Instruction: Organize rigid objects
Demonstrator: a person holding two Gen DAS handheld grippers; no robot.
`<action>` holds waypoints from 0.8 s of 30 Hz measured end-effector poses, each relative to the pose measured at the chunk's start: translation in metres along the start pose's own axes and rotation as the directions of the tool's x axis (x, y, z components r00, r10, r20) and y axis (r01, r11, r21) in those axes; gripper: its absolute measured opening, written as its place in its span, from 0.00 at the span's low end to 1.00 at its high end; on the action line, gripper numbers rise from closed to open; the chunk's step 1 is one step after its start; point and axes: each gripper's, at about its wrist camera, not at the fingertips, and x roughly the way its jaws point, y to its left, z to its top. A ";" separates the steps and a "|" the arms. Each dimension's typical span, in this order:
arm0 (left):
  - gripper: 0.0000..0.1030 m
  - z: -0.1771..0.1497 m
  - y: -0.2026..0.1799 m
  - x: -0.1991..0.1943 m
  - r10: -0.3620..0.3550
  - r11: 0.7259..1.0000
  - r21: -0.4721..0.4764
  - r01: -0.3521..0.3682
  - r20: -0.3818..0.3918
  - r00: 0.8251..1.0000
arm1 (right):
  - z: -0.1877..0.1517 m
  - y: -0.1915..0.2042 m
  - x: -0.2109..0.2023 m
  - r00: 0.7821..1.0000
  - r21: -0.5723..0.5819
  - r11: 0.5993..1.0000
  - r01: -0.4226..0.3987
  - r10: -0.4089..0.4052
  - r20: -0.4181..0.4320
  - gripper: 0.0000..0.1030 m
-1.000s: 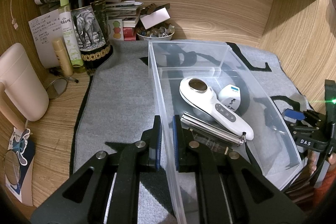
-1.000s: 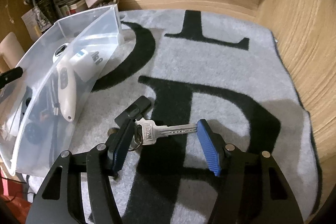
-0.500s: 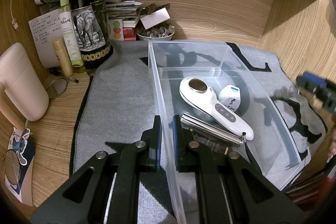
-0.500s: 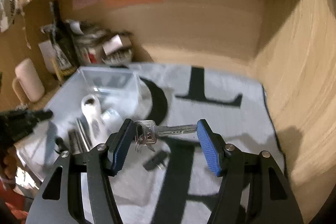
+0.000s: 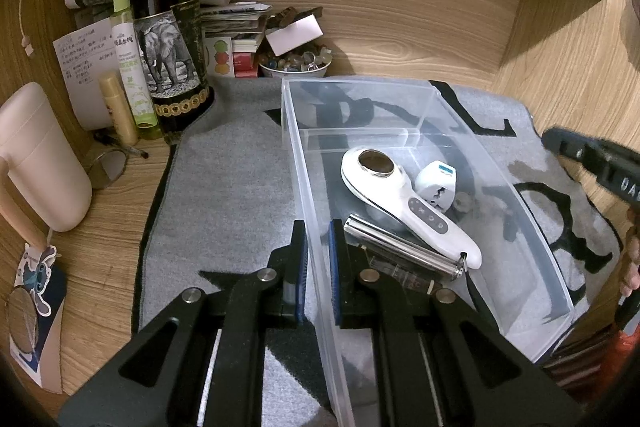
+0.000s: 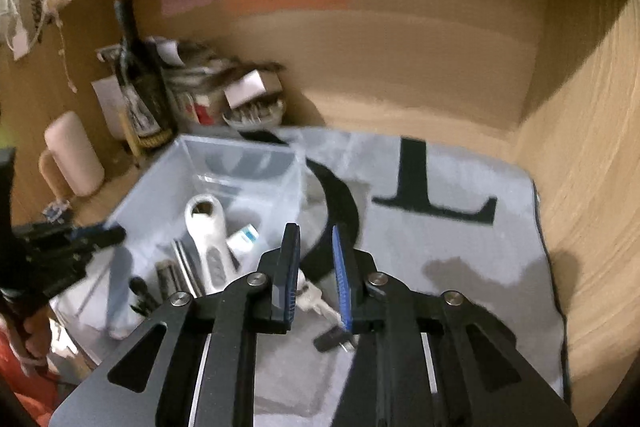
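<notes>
A clear plastic bin (image 5: pixel 400 87) stands on the grey mat (image 5: pixel 224 195). It holds a white handheld device (image 5: pixel 400 195), a white plug block (image 5: pixel 436 183) and a metal bar tool (image 5: pixel 400 247). My left gripper (image 5: pixel 317 227) is shut on the bin's near left wall. My right gripper (image 6: pixel 316 231) hangs above the mat to the right of the bin (image 6: pixel 240 155). Its jaws are closing to a narrow gap. A blurred silver key (image 6: pixel 318 301) sits low between the pads and looks pinched. A black fob (image 6: pixel 332 339) lies on the mat (image 6: pixel 460 247) below.
A wine bottle (image 5: pixel 168 39), a spray bottle (image 5: pixel 130 63), a beige jug (image 5: pixel 40 163), papers and a bowl of stones (image 5: pixel 296 63) crowd the back left corner. Wooden walls close in the back and right. The right gripper's black arm (image 5: pixel 588 157) shows at the right edge.
The right gripper rose off the mat with the key, leaving the black fob behind. Its jaws went from wide to nearly together, and the key no longer spans them lengthwise. The left gripper kept still.
</notes>
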 end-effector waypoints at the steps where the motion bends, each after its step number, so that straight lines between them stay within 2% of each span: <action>1: 0.08 0.000 0.000 0.000 0.000 1.000 -0.001 0.000 0.000 1.000 | -0.003 -0.004 0.002 1.000 0.007 1.000 0.002 -0.002 -0.016 0.26; 2: 0.08 0.000 0.000 0.000 0.000 1.000 -0.002 0.000 0.000 1.000 | -0.007 -0.007 0.004 1.000 0.013 1.000 0.007 -0.007 -0.030 0.38; 5: 0.08 0.000 -0.001 0.000 0.002 1.000 -0.004 -0.002 -0.001 1.000 | -0.022 -0.014 0.011 0.997 0.019 0.999 0.034 -0.033 -0.068 0.60; 7: 0.08 0.001 -0.002 0.000 0.005 1.000 -0.003 -0.005 -0.001 1.000 | -0.032 -0.017 0.019 0.994 0.015 0.999 0.034 -0.033 -0.107 0.61; 14: 0.08 0.000 -0.002 0.000 0.007 1.000 -0.003 -0.007 -0.003 1.000 | -0.060 -0.018 0.058 0.970 -0.006 1.000 0.030 -0.031 -0.242 0.61; 16: 0.08 0.001 -0.001 0.000 0.008 1.000 -0.003 -0.008 -0.004 1.000 | -0.063 -0.019 0.061 0.970 -0.004 1.000 0.029 -0.029 -0.240 0.59; 18: 0.08 0.000 -0.001 0.000 0.008 1.000 -0.003 -0.008 -0.004 1.000 | -0.062 -0.020 0.059 0.973 -0.010 0.999 0.036 -0.038 -0.227 0.47; 19: 0.08 0.001 -0.001 0.000 0.007 1.000 -0.004 -0.007 -0.004 1.000 | -0.061 -0.021 0.058 0.974 -0.008 0.999 0.036 -0.037 -0.224 0.34; 20: 0.08 0.000 -0.001 0.000 0.007 1.000 -0.005 -0.007 -0.004 1.000 | -0.060 -0.023 0.056 0.973 -0.003 0.999 0.034 -0.034 -0.226 0.31; 24: 0.08 0.000 0.000 0.000 0.005 1.000 -0.007 -0.005 -0.005 1.000 | -0.058 -0.028 0.053 0.974 0.001 0.998 0.066 -0.064 -0.217 0.31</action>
